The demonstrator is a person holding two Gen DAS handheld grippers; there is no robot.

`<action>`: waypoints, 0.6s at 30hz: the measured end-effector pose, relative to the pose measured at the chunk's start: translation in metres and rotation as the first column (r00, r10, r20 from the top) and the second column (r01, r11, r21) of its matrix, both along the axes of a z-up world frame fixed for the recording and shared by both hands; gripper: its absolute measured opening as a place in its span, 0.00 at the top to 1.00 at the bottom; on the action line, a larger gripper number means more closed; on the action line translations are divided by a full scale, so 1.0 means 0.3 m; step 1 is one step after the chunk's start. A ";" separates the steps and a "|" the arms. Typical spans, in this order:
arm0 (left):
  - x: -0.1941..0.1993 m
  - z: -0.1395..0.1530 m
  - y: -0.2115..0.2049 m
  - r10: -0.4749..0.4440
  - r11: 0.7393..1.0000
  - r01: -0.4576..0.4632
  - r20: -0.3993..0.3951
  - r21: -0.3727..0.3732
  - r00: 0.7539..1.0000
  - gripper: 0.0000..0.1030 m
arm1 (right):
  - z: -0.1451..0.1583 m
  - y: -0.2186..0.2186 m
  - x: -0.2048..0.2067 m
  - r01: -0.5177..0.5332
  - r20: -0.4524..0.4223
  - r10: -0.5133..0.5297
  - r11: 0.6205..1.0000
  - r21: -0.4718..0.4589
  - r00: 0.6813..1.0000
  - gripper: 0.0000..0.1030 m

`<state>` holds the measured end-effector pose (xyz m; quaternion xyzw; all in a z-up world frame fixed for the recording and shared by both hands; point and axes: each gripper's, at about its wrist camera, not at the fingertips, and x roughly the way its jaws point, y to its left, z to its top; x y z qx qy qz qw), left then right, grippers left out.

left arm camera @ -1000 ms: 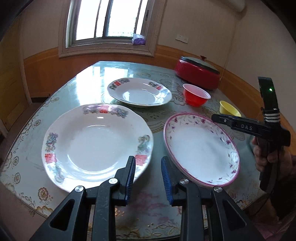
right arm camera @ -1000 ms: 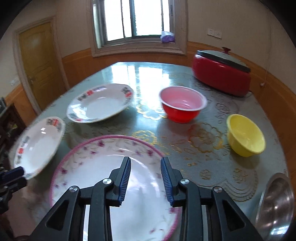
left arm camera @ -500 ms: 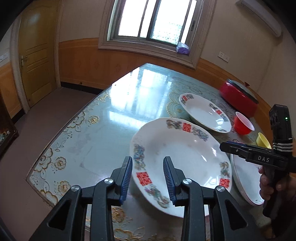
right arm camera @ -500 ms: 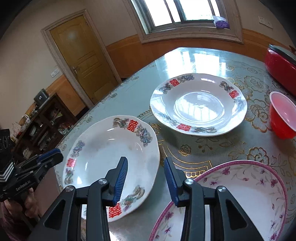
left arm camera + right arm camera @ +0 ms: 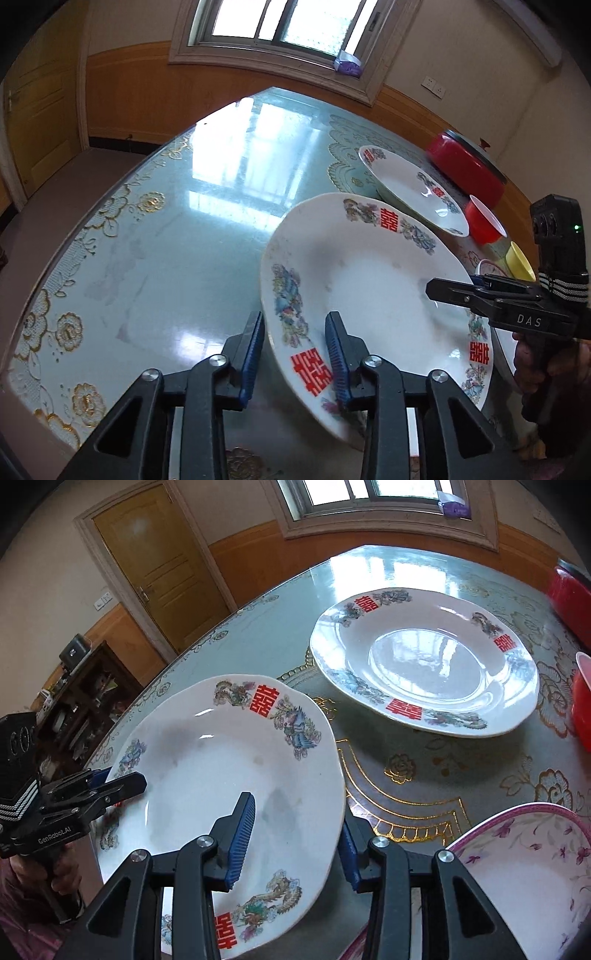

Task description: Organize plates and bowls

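A bright window (image 5: 284, 26) tops wood-panelled walls (image 5: 147, 96); a wooden door (image 5: 159, 561) stands shut.

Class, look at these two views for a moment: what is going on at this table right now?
A person holds a gripper in each hand over a glass-topped table. Both straddle the rim of the near white plate with red characters: the left gripper on one side, the right gripper on the opposite side. Neither has clearly clamped yet; the left jaws have just been closing, the right opening. A matching white plate and a pink-rimmed floral plate lie untouched nearby.
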<state>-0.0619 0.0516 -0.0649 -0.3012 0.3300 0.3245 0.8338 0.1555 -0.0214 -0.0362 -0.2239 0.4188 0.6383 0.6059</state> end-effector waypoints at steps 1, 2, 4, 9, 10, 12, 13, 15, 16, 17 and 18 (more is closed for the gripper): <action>0.013 0.000 -0.009 -0.009 1.000 0.009 -0.009 0.020 1.000 0.70 | -0.001 -0.002 -0.006 -0.003 0.005 0.003 1.000 -0.001 1.000 0.58; 0.023 0.001 -0.014 -0.006 0.999 0.008 -0.028 0.045 1.000 0.70 | -0.002 -0.002 -0.011 -0.004 0.016 0.004 1.000 -0.004 1.000 0.58; 0.025 -0.001 -0.009 -0.005 0.999 0.006 -0.020 0.042 1.000 0.71 | -0.004 -0.005 -0.015 -0.007 0.040 0.008 1.000 -0.012 0.999 0.58; 0.020 0.000 -0.004 0.002 0.999 0.000 -0.026 0.052 1.000 0.71 | -0.003 -0.004 -0.034 -0.004 0.101 0.006 1.000 -0.021 0.995 0.63; 0.018 0.001 -0.002 0.003 0.999 -0.002 -0.024 0.048 1.000 0.71 | -0.004 -0.003 -0.034 -0.005 0.098 0.007 1.000 -0.022 0.995 0.63; 0.016 0.001 -0.003 0.010 0.999 -0.009 -0.022 0.042 1.000 0.71 | -0.004 -0.001 -0.027 -0.009 0.068 0.010 1.000 -0.021 0.998 0.60; 0.017 0.002 -0.005 0.014 0.999 -0.013 -0.027 0.045 1.000 0.70 | -0.004 -0.001 -0.028 -0.009 0.067 0.011 1.000 -0.023 0.998 0.59; 0.021 0.004 -0.014 0.020 0.998 -0.017 -0.041 0.056 0.999 0.70 | -0.005 0.007 -0.042 -0.017 0.105 0.020 0.999 -0.028 0.994 0.59; 0.022 0.003 -0.017 0.022 0.998 -0.020 -0.041 0.058 0.999 0.70 | -0.004 0.008 -0.047 -0.019 0.117 0.022 0.999 -0.029 0.993 0.59; 0.022 0.003 -0.019 0.023 0.998 -0.021 -0.041 0.057 0.999 0.70 | -0.005 0.007 -0.047 -0.016 0.116 0.019 0.999 -0.028 0.993 0.59; 0.020 0.003 -0.020 0.026 0.998 -0.024 -0.040 0.054 0.999 0.70 | -0.004 0.006 -0.044 -0.009 0.118 0.012 1.000 -0.026 0.993 0.61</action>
